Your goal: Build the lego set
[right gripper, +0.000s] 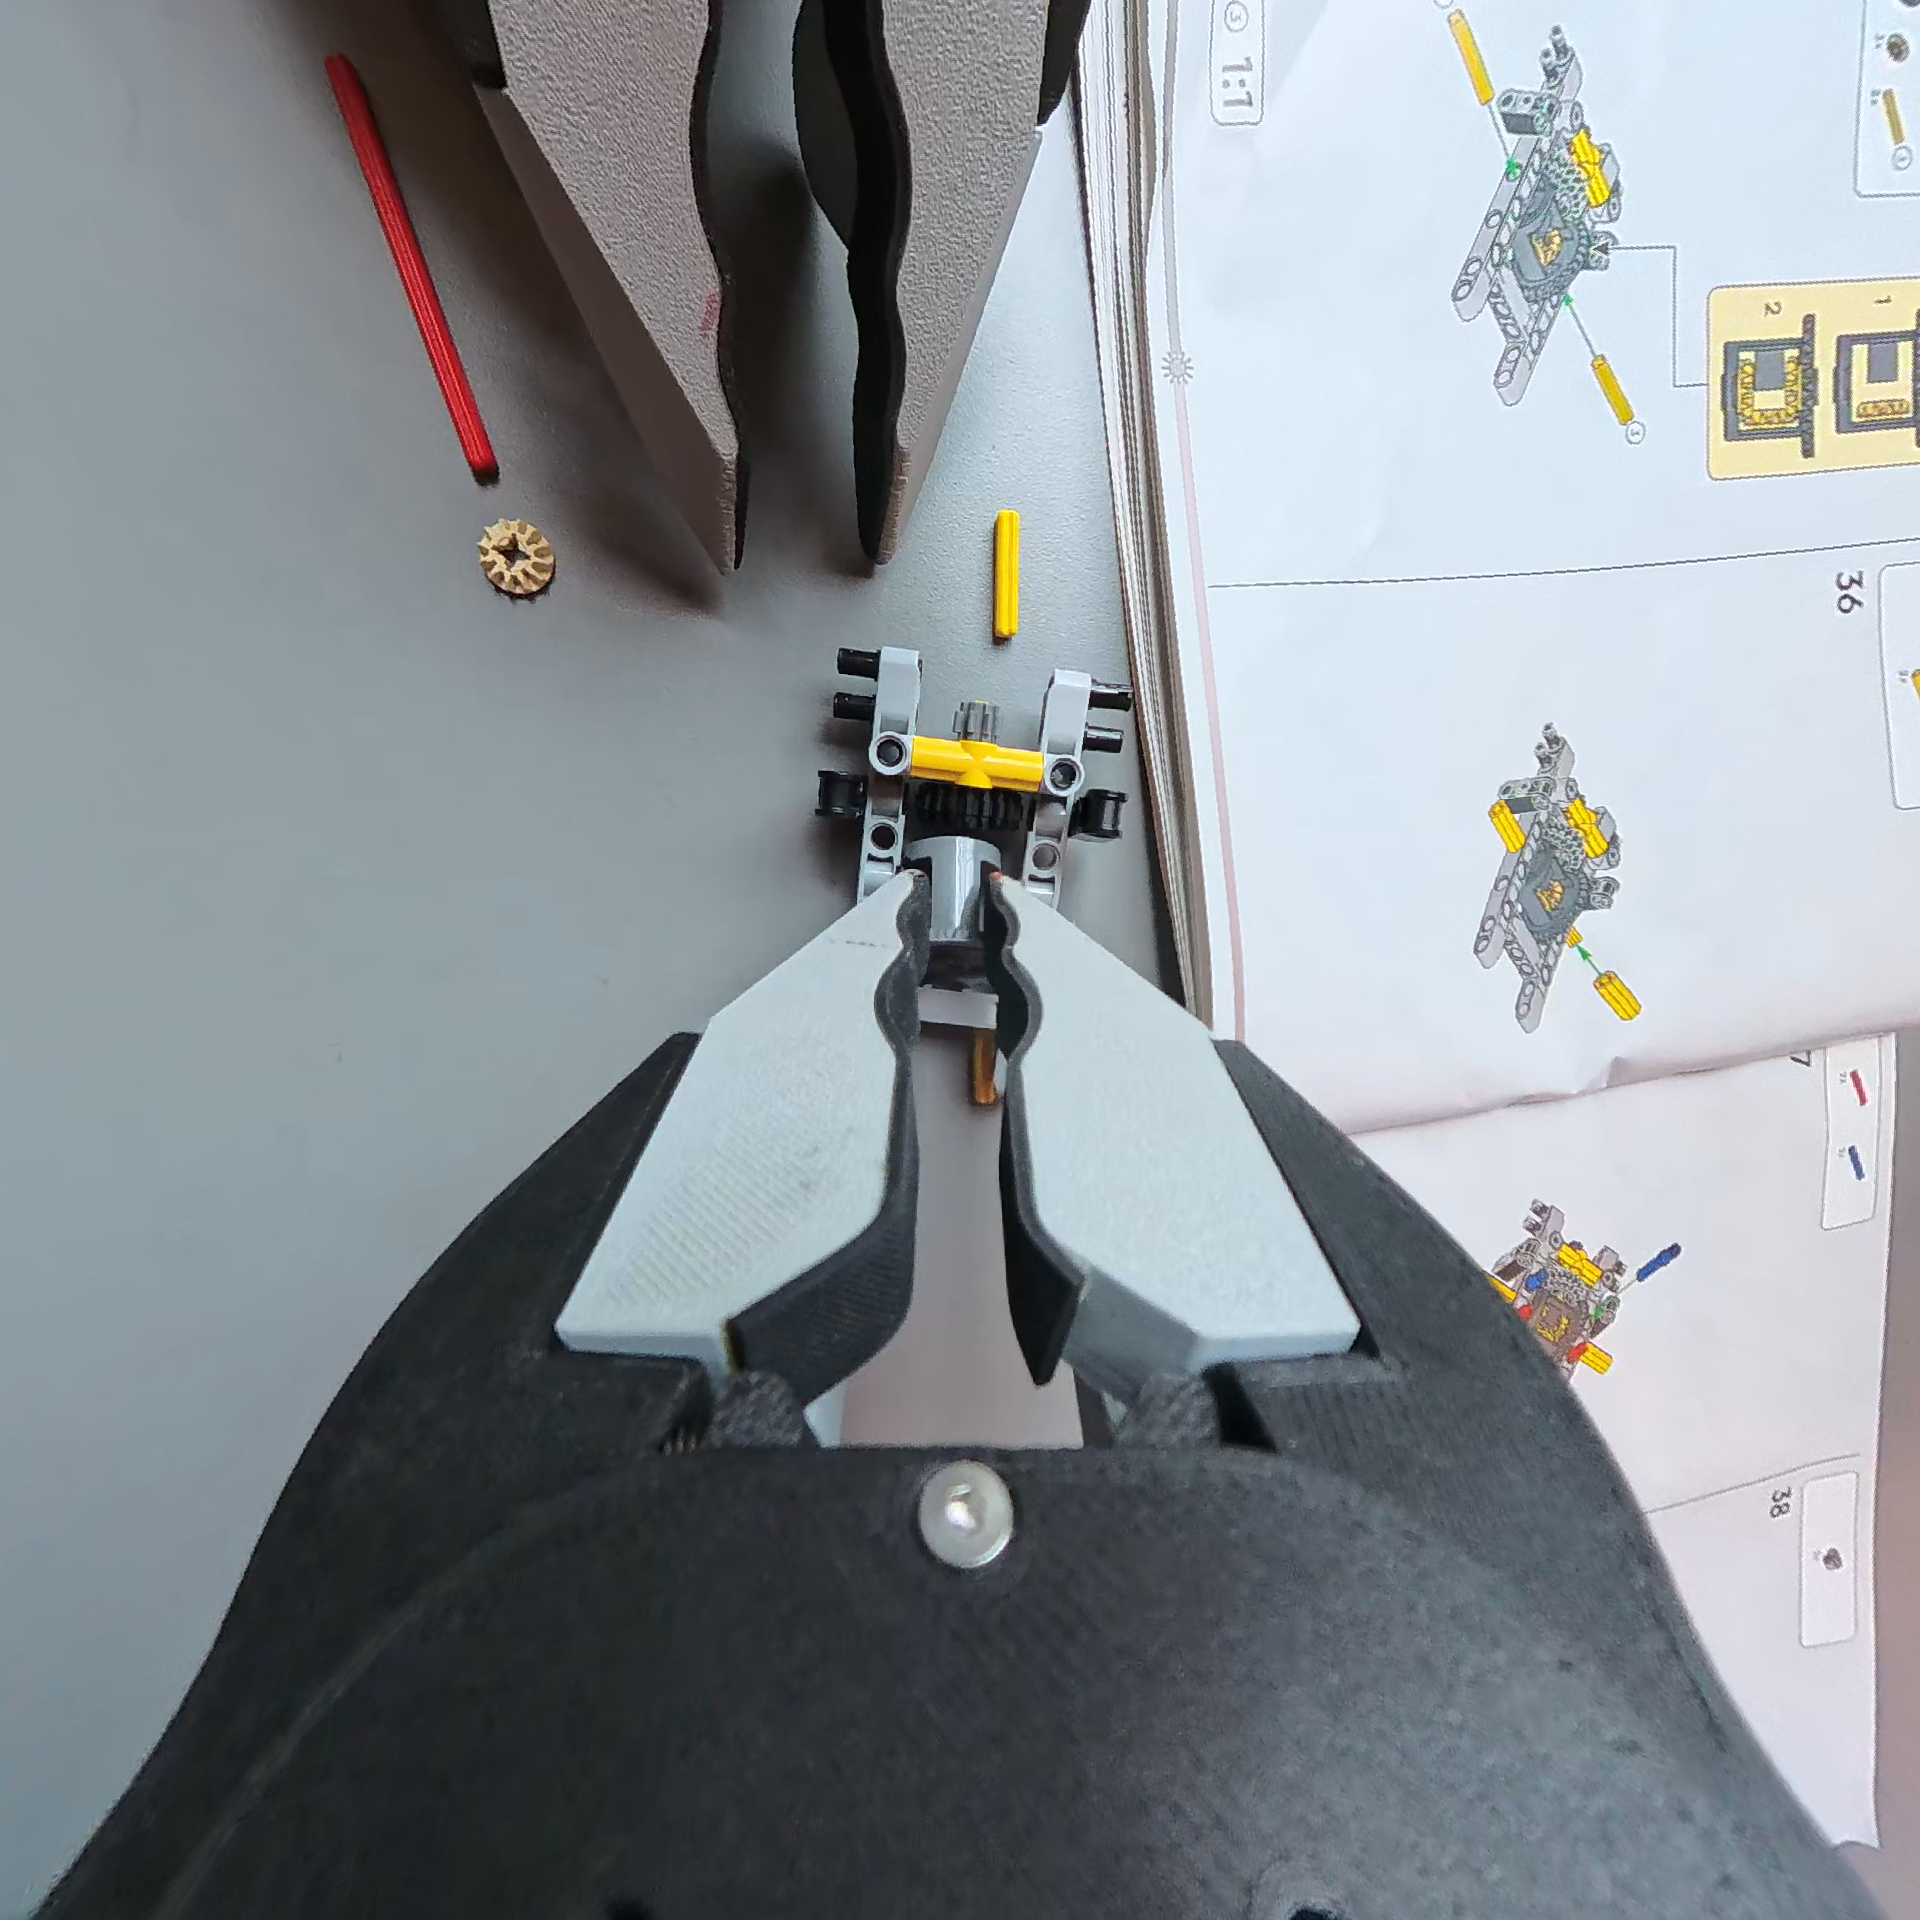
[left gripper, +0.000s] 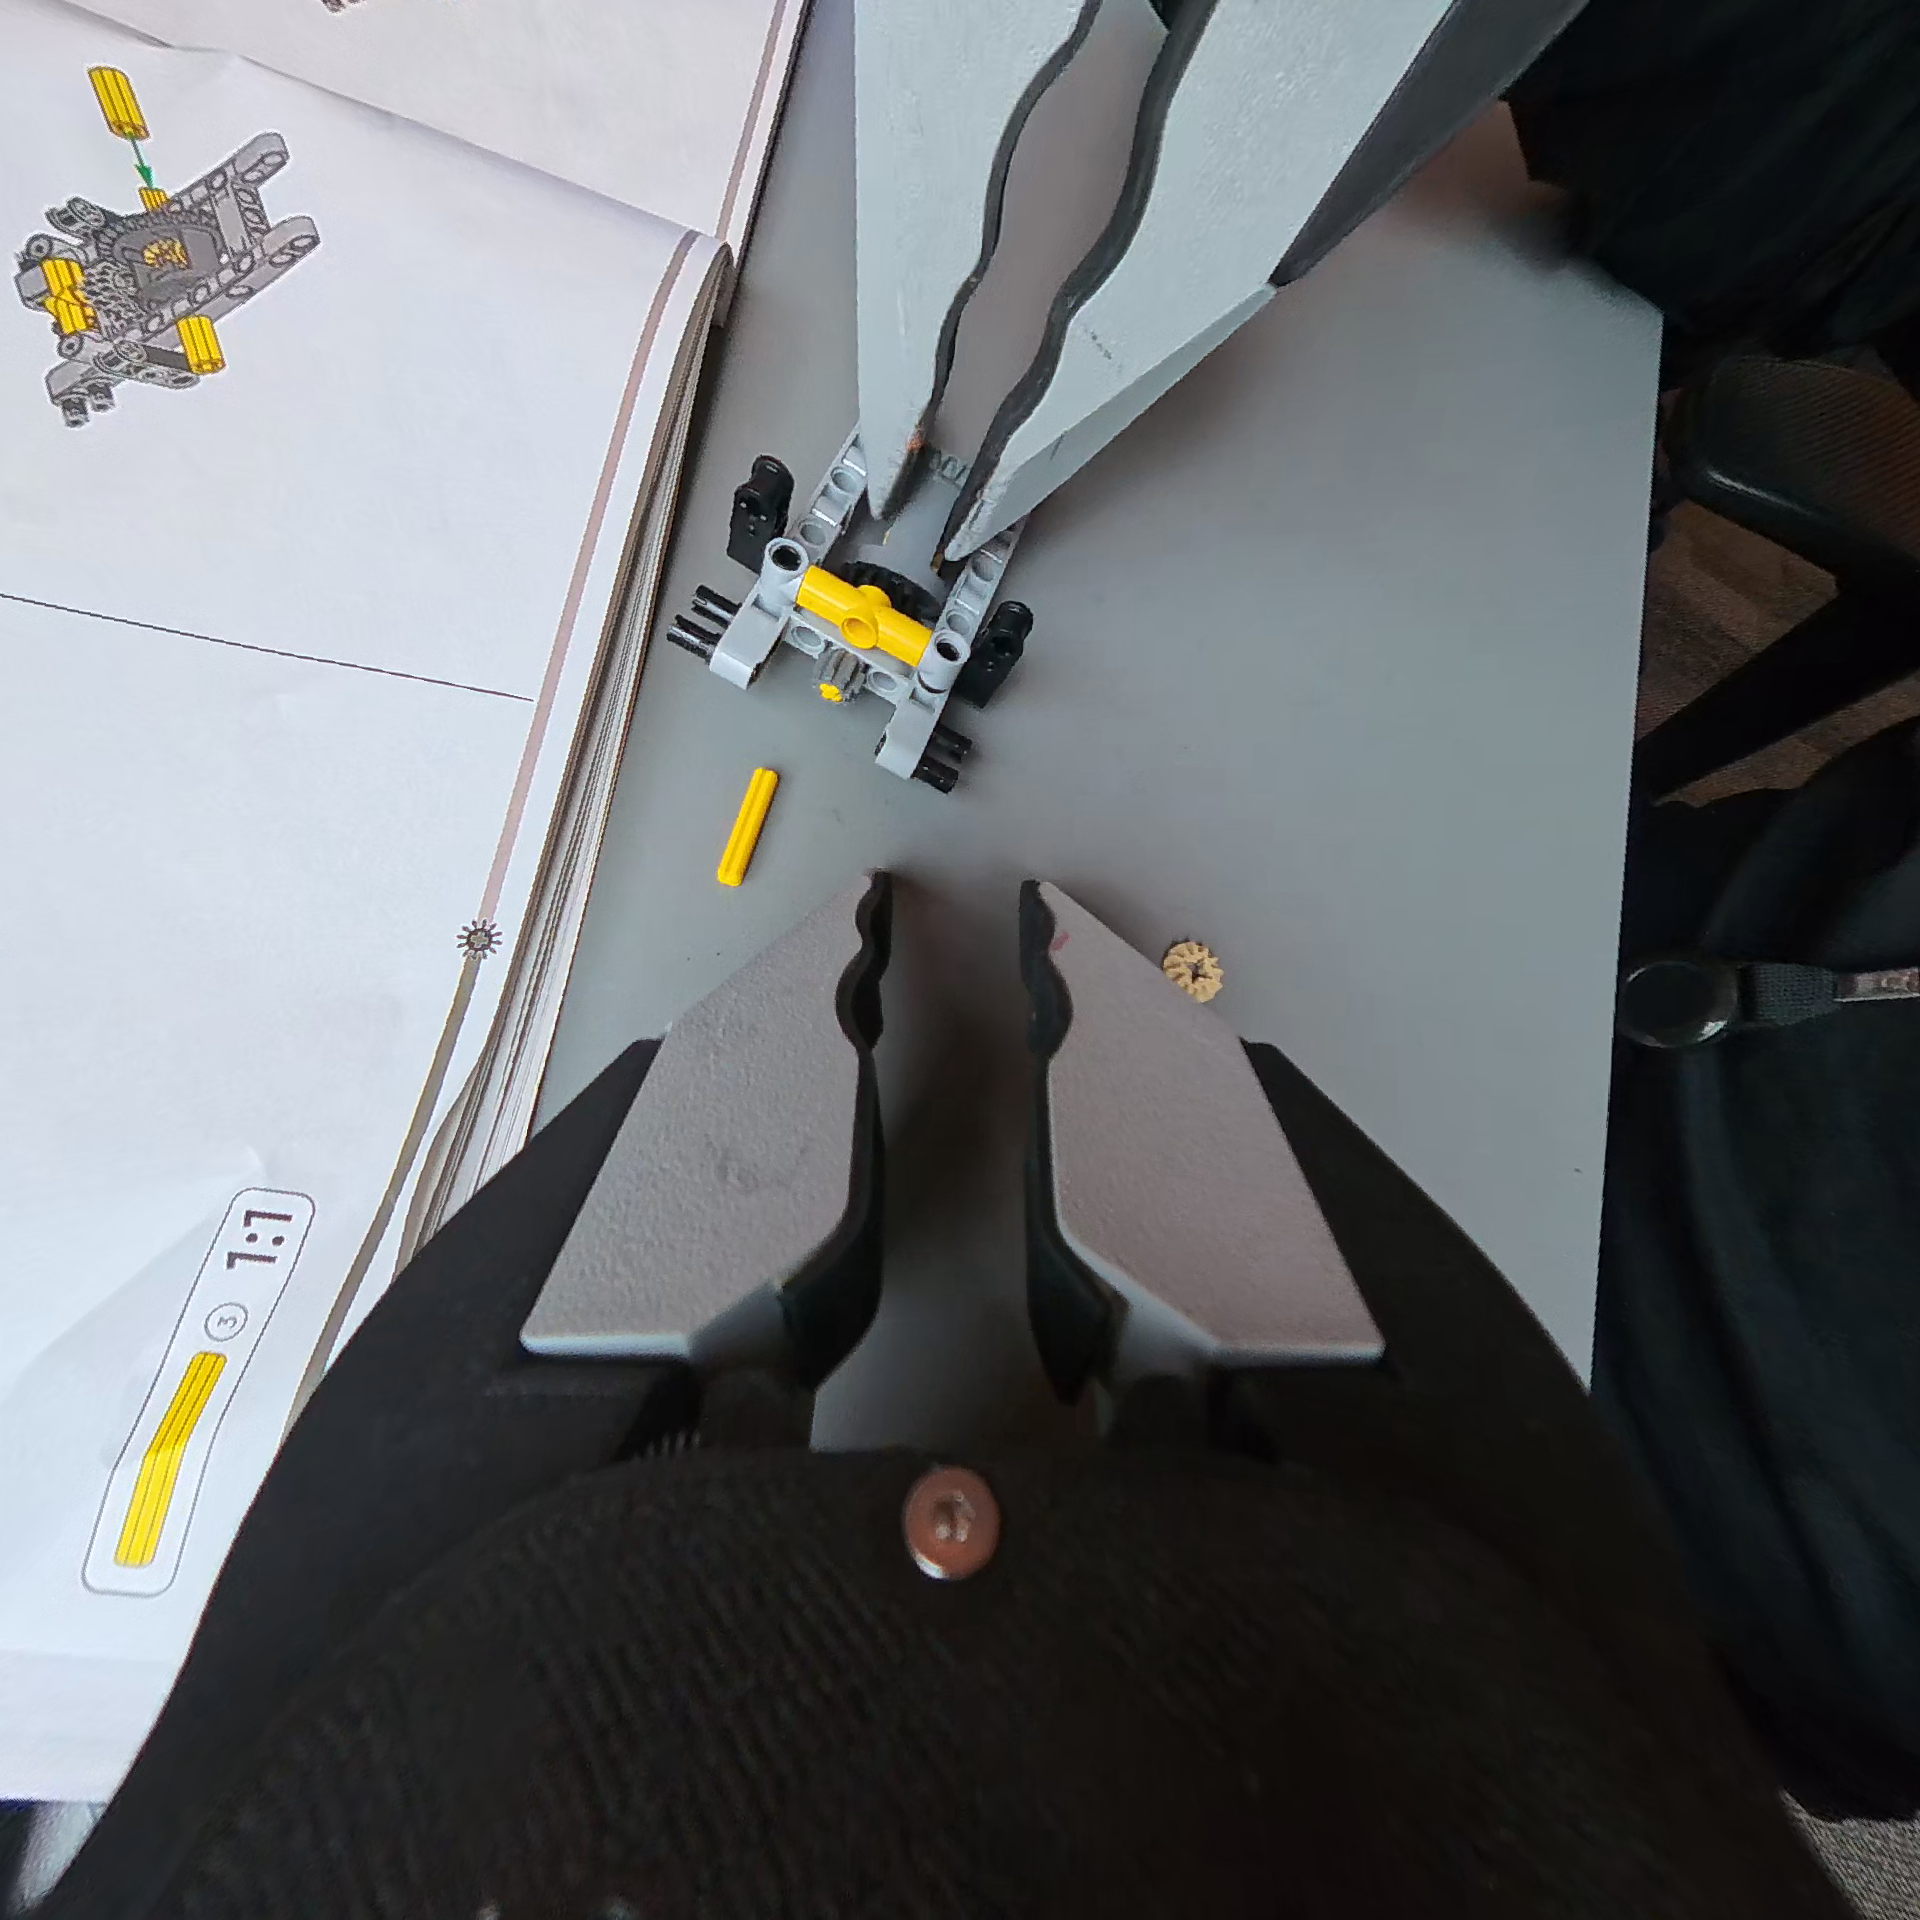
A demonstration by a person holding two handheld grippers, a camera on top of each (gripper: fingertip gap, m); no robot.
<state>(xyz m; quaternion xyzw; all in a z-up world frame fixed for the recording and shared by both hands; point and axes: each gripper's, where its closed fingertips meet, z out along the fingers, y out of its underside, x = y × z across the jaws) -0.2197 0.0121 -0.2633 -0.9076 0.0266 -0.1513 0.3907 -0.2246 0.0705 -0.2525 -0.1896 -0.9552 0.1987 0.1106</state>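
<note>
A: Clamping the grey cylinder at the near end of the lego assembly point(right gripper: 977, 790), the right gripper point(right gripper: 951, 883) pins it to the grey table point(right gripper: 260, 935).

B: The left gripper point(left gripper: 954, 881) hovers with jaws apart, empty, between the yellow axle point(left gripper: 747, 826) and tan gear point(left gripper: 1193, 971).

A: Only the right wrist view shows the red axle point(right gripper: 408, 268).

B: Both views show the open instruction booklet point(left gripper: 312, 727) beside the assembly.
</note>
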